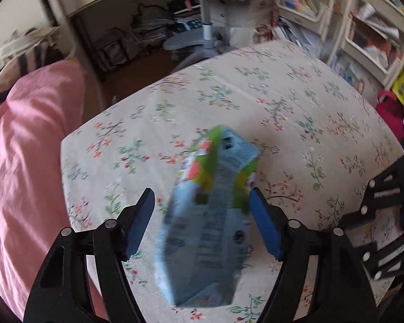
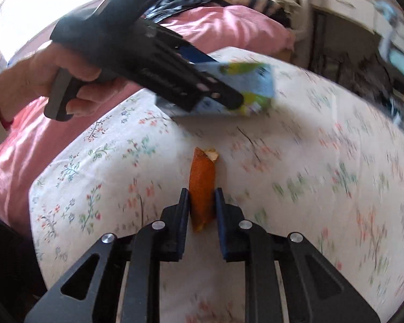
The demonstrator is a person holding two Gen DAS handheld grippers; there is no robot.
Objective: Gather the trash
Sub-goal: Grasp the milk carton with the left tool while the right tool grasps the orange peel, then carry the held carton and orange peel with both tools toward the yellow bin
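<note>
Both claws were over the worktop (image 1: 296,102), a surface draped in a pale cloth printed with small flowers, and each had a piece of rubbish to itself, presumably so both could be cleared in one go.

Left claw (image 1: 202,204): spread wide, angled steeply down. A crumpled blue-and-green printed carton (image 1: 215,202) stood between its blue pads (image 1: 264,226). The pad on the right of the wrist view looked to be at or touching the carton's edge; the other stood clear. No grip that I could call firm; blur hid the contact. From the right wrist view, the carton (image 2: 245,86) appeared just above the cloth with the hand (image 2: 67,80) holding the handle behind it, and I could not tell whether it rested on the cloth or hung free.

Right claw (image 2: 202,202): drawn close around an orange strip of fruit peel (image 2: 202,183), pinching it on both sides near its lower end. The peel ran lengthwise between the fingers, its far end jutting forward over the cloth, which suited a narrow pinch.

A pink bedcover (image 1: 27,148) lay beside the worktop. No bin or bag for the rubbish was in sight.
</note>
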